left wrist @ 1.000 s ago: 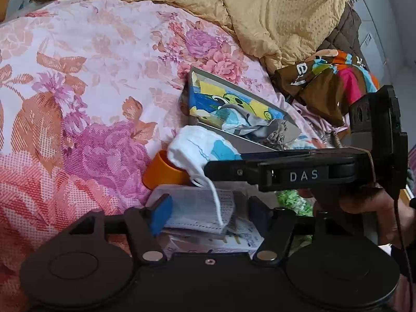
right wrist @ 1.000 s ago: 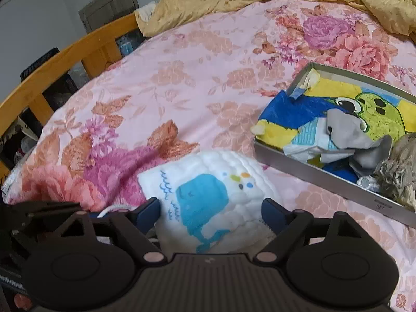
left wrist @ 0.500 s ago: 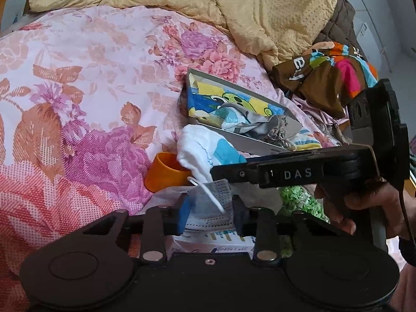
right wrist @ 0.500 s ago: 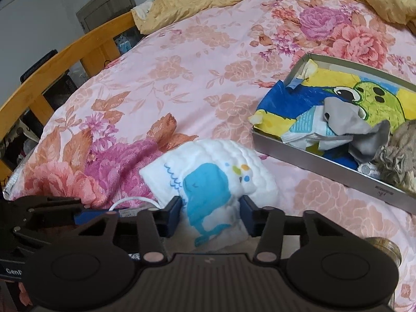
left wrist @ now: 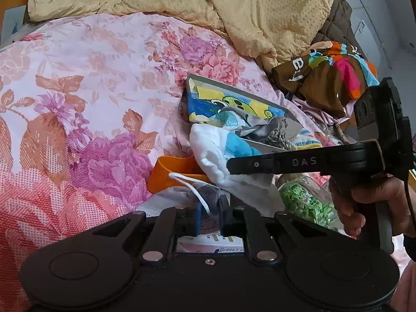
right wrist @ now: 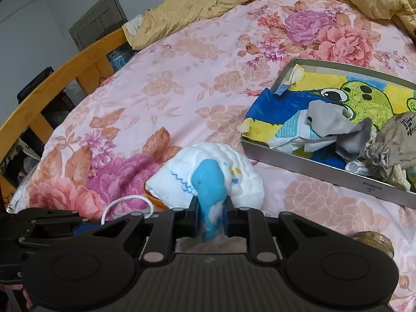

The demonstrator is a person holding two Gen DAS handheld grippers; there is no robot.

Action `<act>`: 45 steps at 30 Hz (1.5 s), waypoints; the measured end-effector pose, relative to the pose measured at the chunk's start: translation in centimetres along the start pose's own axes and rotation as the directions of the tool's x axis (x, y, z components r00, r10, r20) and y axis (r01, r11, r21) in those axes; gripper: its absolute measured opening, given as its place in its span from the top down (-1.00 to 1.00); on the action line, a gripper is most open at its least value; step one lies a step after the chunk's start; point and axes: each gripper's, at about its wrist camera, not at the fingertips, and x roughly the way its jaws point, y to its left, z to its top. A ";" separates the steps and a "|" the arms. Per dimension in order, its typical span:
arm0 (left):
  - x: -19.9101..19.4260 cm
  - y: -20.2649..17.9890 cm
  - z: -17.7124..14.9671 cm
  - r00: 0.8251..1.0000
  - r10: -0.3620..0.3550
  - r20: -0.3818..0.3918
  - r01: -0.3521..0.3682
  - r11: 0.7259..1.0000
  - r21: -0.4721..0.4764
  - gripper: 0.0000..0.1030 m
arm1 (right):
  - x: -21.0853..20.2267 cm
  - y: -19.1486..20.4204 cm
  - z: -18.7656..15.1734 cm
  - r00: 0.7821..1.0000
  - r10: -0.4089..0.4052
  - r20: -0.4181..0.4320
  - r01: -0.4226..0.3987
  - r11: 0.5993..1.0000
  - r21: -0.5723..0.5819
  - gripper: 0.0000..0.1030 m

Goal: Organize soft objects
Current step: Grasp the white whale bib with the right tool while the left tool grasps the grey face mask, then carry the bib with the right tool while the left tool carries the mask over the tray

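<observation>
A white quilted cloth with a blue whale print lies bunched on the floral bedsheet; it also shows in the left wrist view. My right gripper is shut on the cloth's near edge. My left gripper is shut on a grey-white face mask whose white ear loop curls over the fingers. The loop also shows in the right wrist view. A grey tray to the right holds a frog-print cloth, a grey cloth and a beige pouch.
An orange cup lies beside the whale cloth. A green patterned item sits under the right gripper's arm. A yellow quilt and colourful clothes lie at the back. A wooden bed rail runs along the left.
Both grippers have closed from open: the left onto the face mask, the right onto the whale cloth, which has bunched up between the fingers.
</observation>
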 end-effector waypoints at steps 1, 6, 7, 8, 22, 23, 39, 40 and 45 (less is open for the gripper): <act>0.0 0.1 0.0 1.000 0.000 0.003 0.000 1.000 -0.005 0.78 | -0.2 -0.1 0.0 1.000 0.005 0.004 -0.005 1.000 0.007 0.64; -0.4 0.2 0.0 1.000 0.005 0.020 -0.004 1.000 -0.024 0.86 | -1.5 -0.9 0.2 0.998 0.045 0.036 -0.048 0.996 0.081 0.64; -0.5 0.2 0.1 1.000 0.006 0.024 -0.005 1.000 -0.028 0.87 | -1.8 -0.9 0.3 0.998 0.046 0.043 -0.049 0.995 0.082 0.65; -0.7 0.1 0.1 1.000 0.006 0.028 -0.005 0.999 -0.033 0.88 | -2.0 -0.8 0.3 0.998 0.042 0.050 -0.046 0.996 0.076 0.66; -4.0 -2.0 0.9 0.987 -0.004 0.160 0.011 0.999 -0.042 0.93 | -6.8 -2.0 0.6 0.972 0.130 0.194 -0.161 0.974 0.158 0.66; -4.1 -2.1 0.9 0.986 -0.002 0.164 0.009 0.999 -0.041 0.93 | -6.9 -2.2 0.5 0.970 0.142 0.196 -0.176 0.970 0.169 0.66; -3.7 -4.3 4.8 0.966 0.000 0.259 0.016 0.998 -0.062 0.93 | -9.5 -5.3 1.1 0.935 0.025 0.353 -0.102 0.974 0.201 0.65; -3.0 -4.7 5.4 0.965 -0.003 0.263 0.019 0.998 -0.058 0.93 | -9.5 -5.7 1.3 0.932 0.003 0.362 -0.083 0.975 0.207 0.65; 1.9 -6.9 9.4 0.957 -0.028 0.289 0.041 0.998 -0.038 0.93 | -9.8 -8.6 2.2 0.905 -0.088 0.416 -0.020 0.968 0.249 0.65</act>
